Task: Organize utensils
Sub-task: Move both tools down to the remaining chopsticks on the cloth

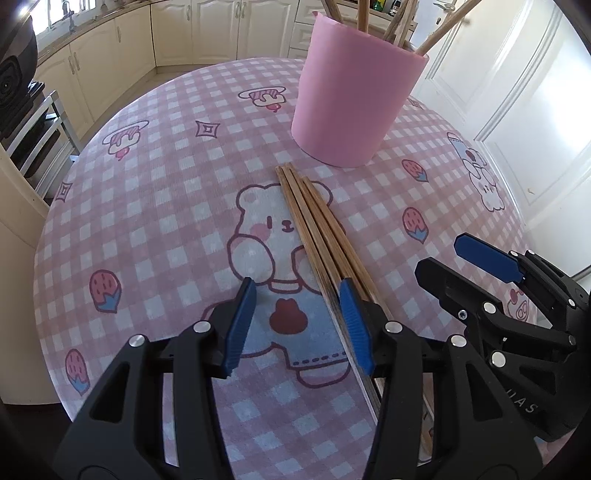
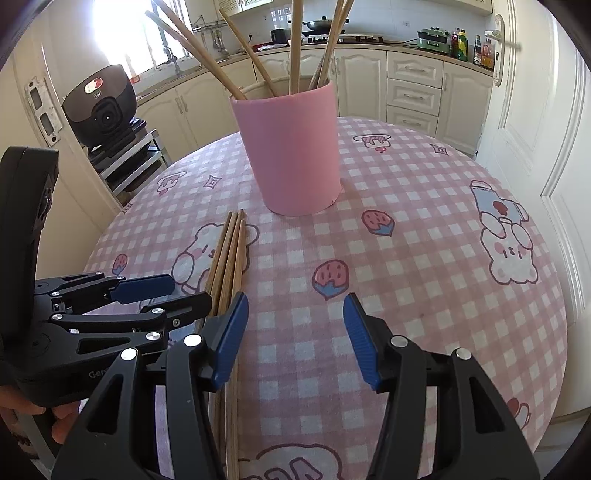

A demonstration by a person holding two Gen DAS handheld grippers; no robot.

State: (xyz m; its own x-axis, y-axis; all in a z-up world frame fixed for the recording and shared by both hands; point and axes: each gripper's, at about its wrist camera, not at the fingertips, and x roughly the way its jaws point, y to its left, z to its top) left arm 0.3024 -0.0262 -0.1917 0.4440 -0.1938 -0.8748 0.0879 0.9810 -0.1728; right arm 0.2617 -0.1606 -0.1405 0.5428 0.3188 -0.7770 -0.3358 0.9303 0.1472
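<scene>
Several wooden chopsticks [image 1: 310, 218] [image 2: 231, 258] lie bundled on the pink checked tablecloth, just in front of a pink cup [image 1: 354, 99] [image 2: 295, 155]. The cup holds more chopsticks [image 1: 364, 14] [image 2: 295, 44] standing upright. My left gripper [image 1: 297, 321] [image 2: 190, 291] is open low over the cloth; its right finger covers the bundle's near part, and one stick's edge shows just inside that pad. My right gripper [image 2: 295, 325] [image 1: 439, 254] is open too, with bare cloth between its jaws, and its left finger is above the bundle's near end.
The round table's edge [image 2: 554, 332] curves close on the right, with a white door [image 2: 535, 147] beyond. A black appliance [image 2: 103, 107] sits on a metal rack at the left. Cream kitchen cabinets [image 2: 413, 92] line the back. A hand [image 2: 55, 417] holds the left gripper's handle.
</scene>
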